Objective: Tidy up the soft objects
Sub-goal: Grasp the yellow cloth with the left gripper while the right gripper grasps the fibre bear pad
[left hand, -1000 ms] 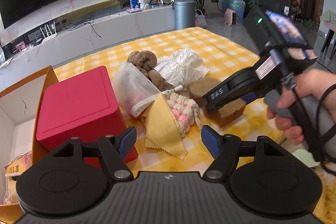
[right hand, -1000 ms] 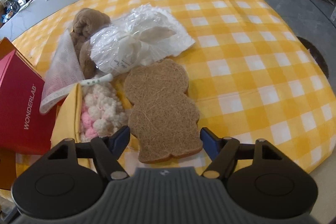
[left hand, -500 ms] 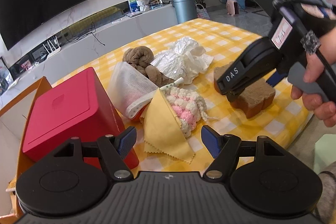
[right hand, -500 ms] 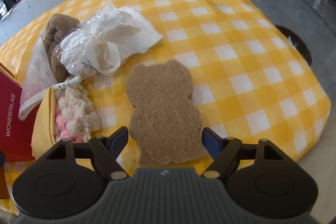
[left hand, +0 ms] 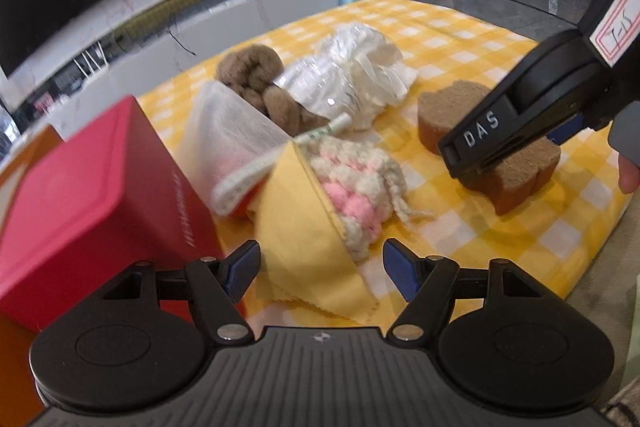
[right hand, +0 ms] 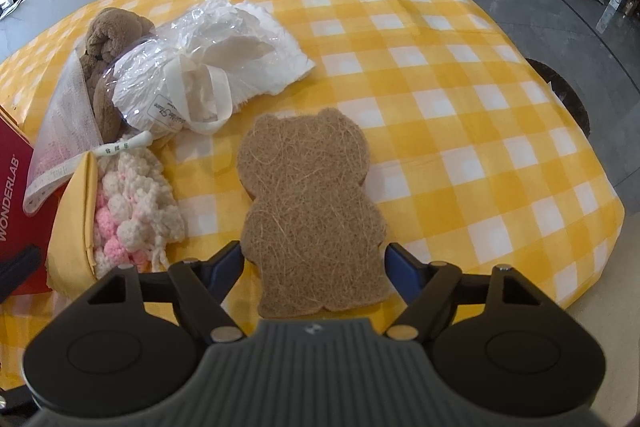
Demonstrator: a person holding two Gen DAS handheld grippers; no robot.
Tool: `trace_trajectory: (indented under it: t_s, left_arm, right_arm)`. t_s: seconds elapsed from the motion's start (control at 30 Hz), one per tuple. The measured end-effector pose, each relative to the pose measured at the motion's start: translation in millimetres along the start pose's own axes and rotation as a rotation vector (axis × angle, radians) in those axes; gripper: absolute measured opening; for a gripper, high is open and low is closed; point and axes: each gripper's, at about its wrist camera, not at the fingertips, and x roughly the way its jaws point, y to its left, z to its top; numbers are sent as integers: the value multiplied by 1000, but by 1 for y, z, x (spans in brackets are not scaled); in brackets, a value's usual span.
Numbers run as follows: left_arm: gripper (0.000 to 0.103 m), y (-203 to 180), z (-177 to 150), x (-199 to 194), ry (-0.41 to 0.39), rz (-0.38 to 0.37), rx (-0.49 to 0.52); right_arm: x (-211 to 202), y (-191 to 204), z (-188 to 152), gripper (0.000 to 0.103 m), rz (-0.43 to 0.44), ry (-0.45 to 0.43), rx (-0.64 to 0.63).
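A brown bear-shaped fibre sponge (right hand: 308,187) lies flat on the yellow checked tablecloth (right hand: 460,131). My right gripper (right hand: 314,261) straddles its lower half; the jaws are closing, and the blue pads sit right at its sides without a visible squeeze. In the left wrist view the right gripper (left hand: 500,143) angles down onto the sponge (left hand: 524,175). My left gripper (left hand: 320,269) is open with nothing in it, low over a folded yellow cloth (left hand: 296,227) that wraps a pink-and-white knitted piece (left hand: 352,187).
A red box (left hand: 92,195) stands at the left, an orange carton (left hand: 16,363) beside it. Behind the cloth lie a white mesh pouch (left hand: 228,143), a brown plush (left hand: 252,75) and a bagged white bundle (left hand: 352,75). The table's edge runs just right of the sponge.
The left gripper has dropped and closed in on the yellow cloth and red box. The right gripper has slid further over the sponge, so its pads now flank the bear's lower body.
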Motion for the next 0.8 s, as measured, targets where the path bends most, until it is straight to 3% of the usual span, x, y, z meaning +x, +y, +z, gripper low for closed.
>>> trace_trajectory:
  t_s: [0.1,0.2,0.27,0.3,0.33,0.4,0.43,0.8]
  left_arm:
    - [81,-1,-5,8,19,2,-10]
    - [75,5,-10,12,15,-13,-86]
    - [48,11,-13,11,3,-24,-128]
    - [43,12,-13,10,4,-34,-134]
    - [27,13,-13,8,5,-33,-134]
    - [14,14,-14,4,2,-36,-123]
    - [2,16,-15,2,5,-49,-122]
    - [1,29,-8,-49,-80,-122,-140]
  right_arm:
    - [0,4,-1,76,-11,0,-18]
    - [-1,8,-1,76,-11,1,-30]
    - [-2,8,-2,76,-15,2,-30]
    - [-2,7,-2,76,-20,4,-28]
    - [-1,7,-2,76,-26,8,-28]
    - [0,7,-2,76,-32,12,-34]
    - [0,7,-2,76,-33,11,-37]
    - [-8,6,-4,69,-12,-11,-37]
